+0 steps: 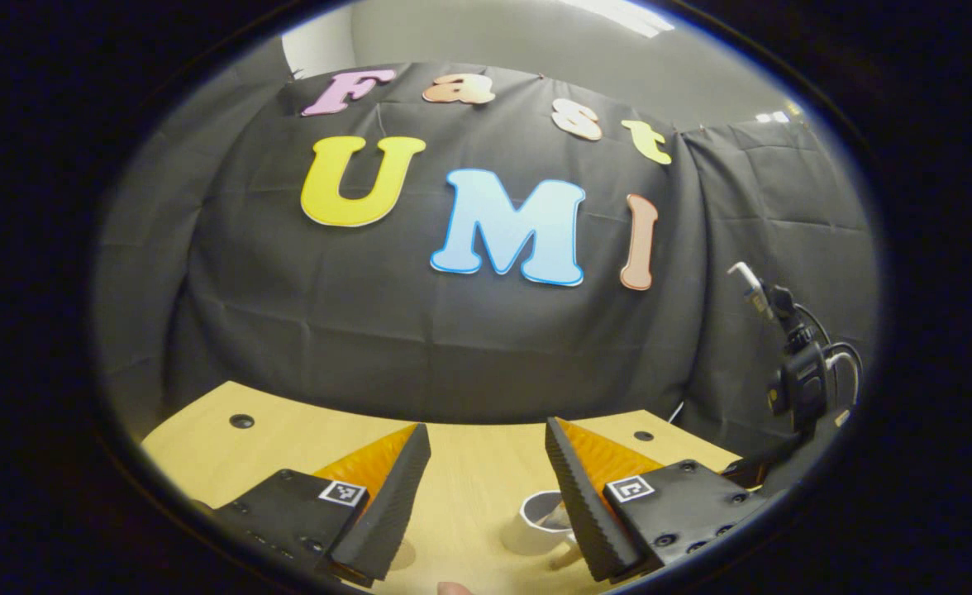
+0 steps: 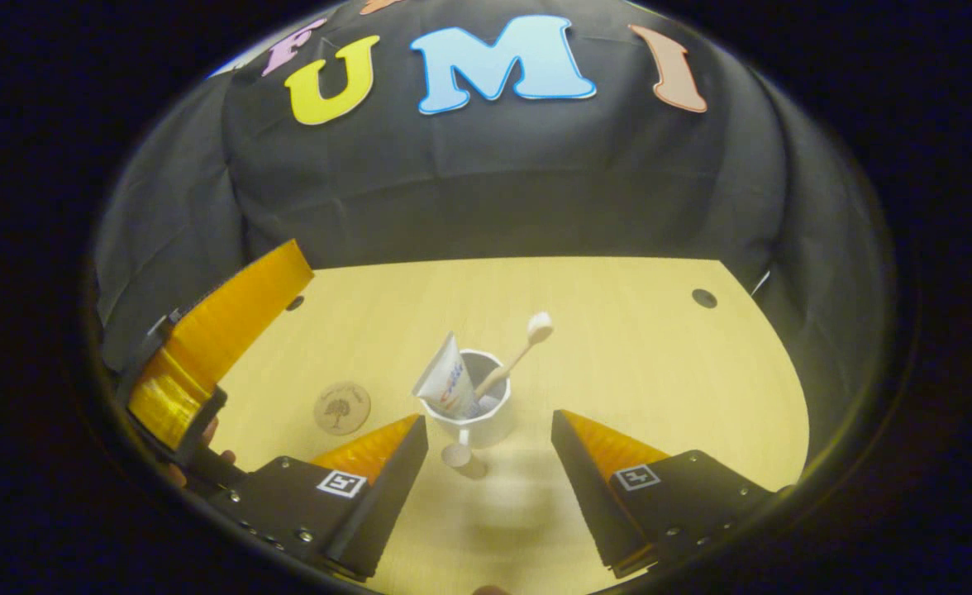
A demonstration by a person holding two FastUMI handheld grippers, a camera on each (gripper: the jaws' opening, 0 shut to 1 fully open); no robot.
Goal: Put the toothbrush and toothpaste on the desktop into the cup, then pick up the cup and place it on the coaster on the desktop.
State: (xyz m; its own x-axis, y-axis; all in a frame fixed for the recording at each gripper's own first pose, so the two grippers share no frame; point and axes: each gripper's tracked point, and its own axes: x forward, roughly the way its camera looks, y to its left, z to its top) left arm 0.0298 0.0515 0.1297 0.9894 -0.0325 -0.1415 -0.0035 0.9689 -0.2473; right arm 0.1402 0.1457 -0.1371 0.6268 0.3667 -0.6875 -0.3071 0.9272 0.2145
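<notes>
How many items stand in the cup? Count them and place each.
2. The toothpaste leans at the cup's left side; the toothbrush slants up to the right, head above the rim. Anything lower inside is hidden.

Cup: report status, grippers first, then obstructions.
Left gripper open, right gripper open, both empty. Cup holds toothpaste and toothbrush, off coaster. Nothing between them.
</notes>
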